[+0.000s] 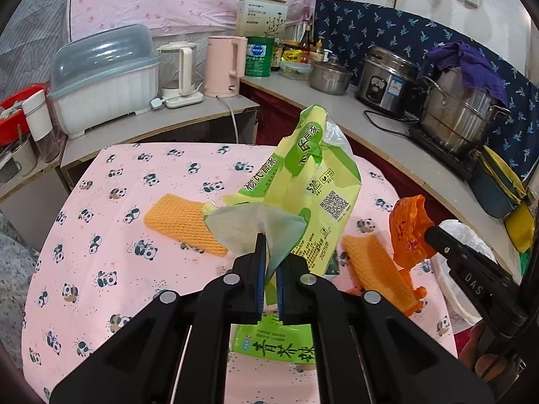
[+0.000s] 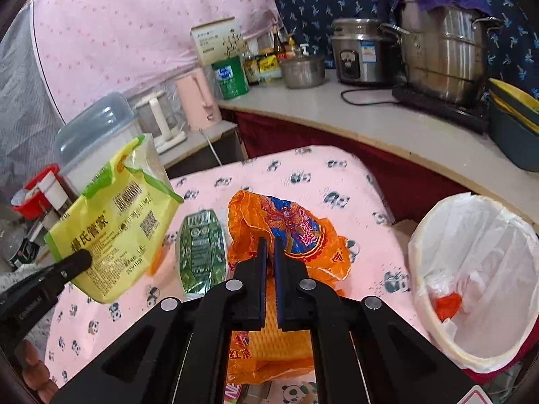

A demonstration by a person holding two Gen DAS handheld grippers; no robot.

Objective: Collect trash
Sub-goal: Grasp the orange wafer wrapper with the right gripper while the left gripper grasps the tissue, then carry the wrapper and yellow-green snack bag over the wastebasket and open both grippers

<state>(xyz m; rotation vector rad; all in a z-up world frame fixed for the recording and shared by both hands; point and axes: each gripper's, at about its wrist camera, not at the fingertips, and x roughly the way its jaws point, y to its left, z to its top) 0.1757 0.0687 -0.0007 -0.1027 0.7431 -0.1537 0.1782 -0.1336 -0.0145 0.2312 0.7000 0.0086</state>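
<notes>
My left gripper (image 1: 269, 245) is shut on a yellow-green plastic bag (image 1: 310, 181) and holds it up above the pink panda tablecloth (image 1: 101, 202); the bag also shows in the right wrist view (image 2: 118, 222). My right gripper (image 2: 269, 249) is shut on an orange plastic bag (image 2: 289, 232), lifted over the table; it also shows in the left wrist view (image 1: 409, 229). An orange foam net (image 1: 182, 224) and a second one (image 1: 377, 269) lie on the table. A green wrapper (image 2: 200, 252) lies flat. A white-lined trash bin (image 2: 478, 276) stands at the right.
A counter (image 1: 337, 107) behind the table carries a steel pot (image 1: 458, 114), a rice cooker (image 1: 384, 80), a pink kettle (image 1: 224, 67) and a dish box (image 1: 104, 80). A green packet (image 1: 273, 343) lies under my left gripper.
</notes>
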